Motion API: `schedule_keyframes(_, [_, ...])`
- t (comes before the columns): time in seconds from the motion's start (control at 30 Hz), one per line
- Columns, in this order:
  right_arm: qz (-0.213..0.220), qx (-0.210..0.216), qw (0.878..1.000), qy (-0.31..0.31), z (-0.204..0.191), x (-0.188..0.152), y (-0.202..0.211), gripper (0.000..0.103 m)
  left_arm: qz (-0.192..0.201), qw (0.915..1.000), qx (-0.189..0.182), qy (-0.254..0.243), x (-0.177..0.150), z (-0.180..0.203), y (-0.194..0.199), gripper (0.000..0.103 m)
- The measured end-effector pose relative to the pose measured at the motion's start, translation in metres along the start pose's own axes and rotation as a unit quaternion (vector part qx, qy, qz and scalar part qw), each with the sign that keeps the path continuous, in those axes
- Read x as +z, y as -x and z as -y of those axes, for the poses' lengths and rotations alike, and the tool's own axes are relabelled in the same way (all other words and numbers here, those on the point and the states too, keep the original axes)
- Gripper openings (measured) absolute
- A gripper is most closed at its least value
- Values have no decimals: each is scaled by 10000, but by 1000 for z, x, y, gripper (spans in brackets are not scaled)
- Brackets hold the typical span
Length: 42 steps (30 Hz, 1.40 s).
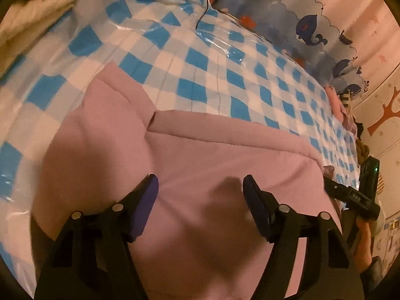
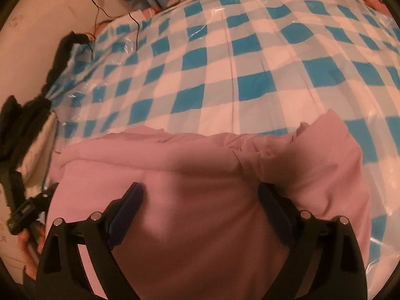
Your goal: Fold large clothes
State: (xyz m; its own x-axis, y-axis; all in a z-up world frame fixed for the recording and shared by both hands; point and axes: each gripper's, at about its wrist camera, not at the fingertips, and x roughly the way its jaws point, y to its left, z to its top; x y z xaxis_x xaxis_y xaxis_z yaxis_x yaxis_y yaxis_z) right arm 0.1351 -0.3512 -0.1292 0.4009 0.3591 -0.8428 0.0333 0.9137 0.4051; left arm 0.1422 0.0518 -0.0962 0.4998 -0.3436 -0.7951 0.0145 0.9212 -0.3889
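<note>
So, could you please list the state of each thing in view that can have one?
Pink garment: partly folded, lying on the checked cover, held by neither gripper.
Left gripper: open above the garment, nothing between the pads.
Right gripper: open wide above the garment, nothing gripped.
Checked cover: spread out, with creases and a glossy sheen.
Black cable: trailing loose onto the cover's far edge.

One pink garment (image 1: 190, 165) lies on one blue-and-white checked sheet (image 1: 200, 65), near its front edge; two grippers, left gripper (image 1: 200, 185) and right gripper (image 2: 200, 192), hang above.
</note>
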Motion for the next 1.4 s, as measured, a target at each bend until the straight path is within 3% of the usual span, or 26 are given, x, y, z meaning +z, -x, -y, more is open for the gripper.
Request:
schedule_keyframes(0.1, [710, 284, 9970, -88, 1, 1, 38, 90, 451, 9984, 72, -323, 1, 18, 33, 67])
schedule_keyframes(0.17, [948, 105, 9953, -160, 8, 4, 49, 90, 704, 9954, 233, -601, 5, 28, 46, 70])
schedule_keyframes(0.27, [751, -67, 9960, -480, 31, 7, 29, 90, 581, 9952, 420, -666, 9, 25, 32, 70])
schedule_keyframes(0.33, [403, 107, 9969, -672, 44, 4, 5, 90, 322, 9970, 482, -516, 4, 8, 8, 70])
schedule_keyframes(0.37, [313, 259, 9965, -735, 47, 2, -5, 91, 243, 9984, 340, -393, 1, 0, 0, 70])
schedule_keyframes(0.43, [339, 83, 9978, -565, 39, 4, -8, 91, 254, 9993, 180, -188, -4, -13, -10, 70])
schedule_keyframes(0.53, [151, -3, 9985, -520, 36, 6, -9, 92, 181, 9990, 316, -259, -4, -10, -16, 70])
schedule_keyframes(0.6, [249, -77, 9985, -485, 32, 9, 7, 92, 115, 9989, 380, -240, -2, -7, -10, 70])
schedule_keyframes(0.73, [505, 6, 9987, -55, 7, 18, 22, 92, 506, 9968, 398, -472, 4, 15, 20, 71])
schedule_keyframes(0.83, [160, -360, 9987, 313, -12, 22, -8, 95, 364, 9969, 472, -511, 5, 17, 2, 73])
schedule_keyframes(0.9, [-181, -269, 9993, 165, -5, 16, -38, 96, 200, 9984, 396, -349, -1, 6, -15, 74])
schedule_keyframes(0.97, [-182, -171, 9997, -14, 1, 19, -40, 96, 206, 9993, 270, -173, -4, -4, -20, 74])
schedule_keyframes(1.07, [-163, -93, 9998, -89, 2, 20, -19, 96, 67, 9987, 411, -294, -5, 0, -23, 74])
schedule_keyframes(1.17, [198, 387, 9989, -176, 0, 6, 42, 96, 118, 9993, 310, -163, -7, -2, 4, 74])
schedule_keyframes(1.23, [434, 415, 9982, 30, -3, -15, 79, 96, 277, 9996, 49, 38, -16, -9, 38, 74])
schedule_keyframes(1.33, [634, 224, 9977, 81, 15, -67, 116, 96, 577, 9983, -56, -23, -43, -16, 91, 74])
schedule_keyframes(1.4, [381, -142, 9991, -79, 36, -94, 101, 96, 701, 9975, -65, 52, -70, -28, 119, 81])
